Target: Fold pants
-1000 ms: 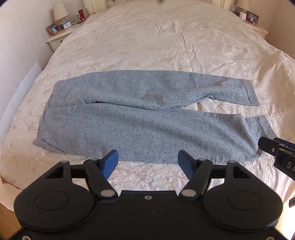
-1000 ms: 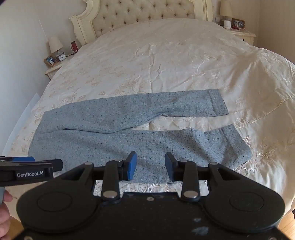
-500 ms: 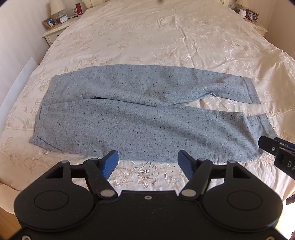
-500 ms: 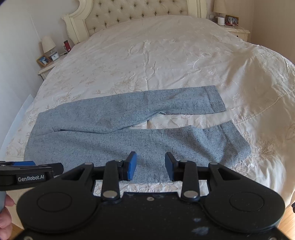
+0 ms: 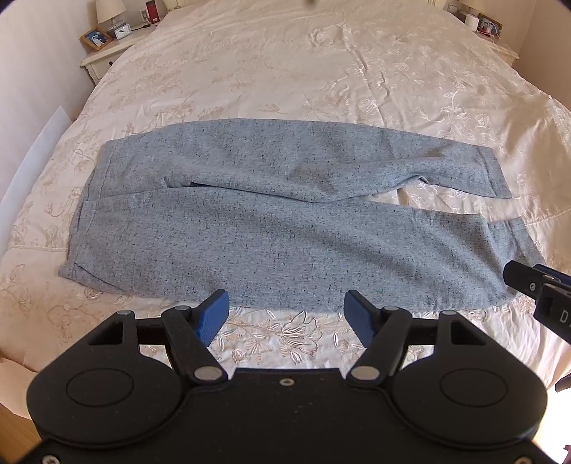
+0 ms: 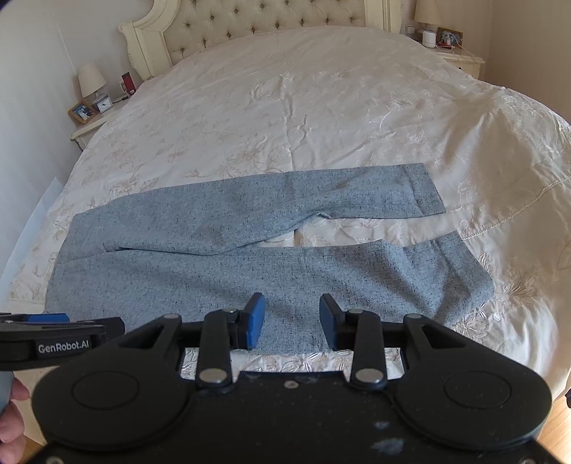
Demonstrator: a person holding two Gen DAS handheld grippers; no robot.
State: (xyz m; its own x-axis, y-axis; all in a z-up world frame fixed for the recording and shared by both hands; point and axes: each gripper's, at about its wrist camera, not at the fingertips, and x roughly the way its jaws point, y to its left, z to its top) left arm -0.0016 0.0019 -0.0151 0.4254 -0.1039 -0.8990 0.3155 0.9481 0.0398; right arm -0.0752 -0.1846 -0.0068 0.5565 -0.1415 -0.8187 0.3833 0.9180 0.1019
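Observation:
Grey-blue speckled pants [image 5: 285, 221] lie flat across the bed, waistband at the left, both legs running right with a small gap between them near the cuffs. They also show in the right wrist view [image 6: 249, 250]. My left gripper [image 5: 287, 314] is open and empty, just short of the near edge of the pants, toward the waist half. My right gripper [image 6: 291, 317] is open and empty over the near leg's front edge. The right gripper's side shows at the right edge of the left wrist view [image 5: 539, 285]. The left gripper shows at the left of the right wrist view [image 6: 60, 335].
The cream embroidered bedspread [image 6: 303, 107] covers a large bed with a tufted headboard [image 6: 257, 21]. A nightstand with a lamp, clock and photo frame [image 6: 89, 107] stands at the left, another nightstand [image 6: 453, 50] at the right. The wooden floor shows past the bed's near corners.
Both grippers have moved a little forward and lower toward the near edge of the pants. The pants have not moved. Both sets of jaws stay open.

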